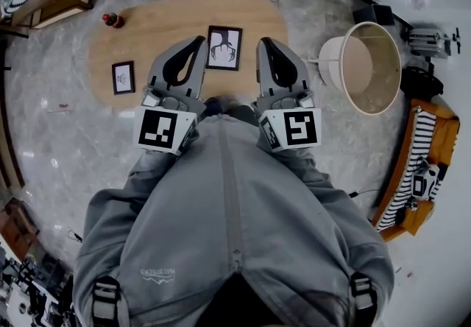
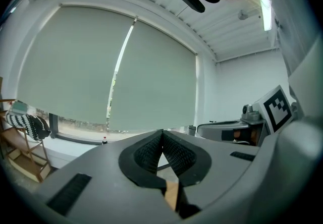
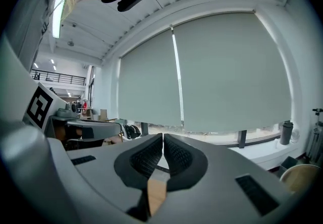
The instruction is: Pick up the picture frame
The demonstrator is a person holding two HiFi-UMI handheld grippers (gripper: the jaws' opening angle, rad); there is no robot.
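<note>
Cream tub (image 1: pixel 366 68) beside wooden table (image 1: pixel 169 23) | picture frame (image 1: pixel 224 47) on it

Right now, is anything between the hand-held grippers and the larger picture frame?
Nothing visible. The larger picture frame sits on the table between the left hand-held gripper and right hand-held gripper; the small frame lies off left.

I see open tabletop (image 1: pixel 169 23) between the small frame (image 1: pixel 123 76) and the picture frame (image 1: pixel 224 47); a red bottle (image 1: pixel 112 20) stands at the far-left edge.
</note>
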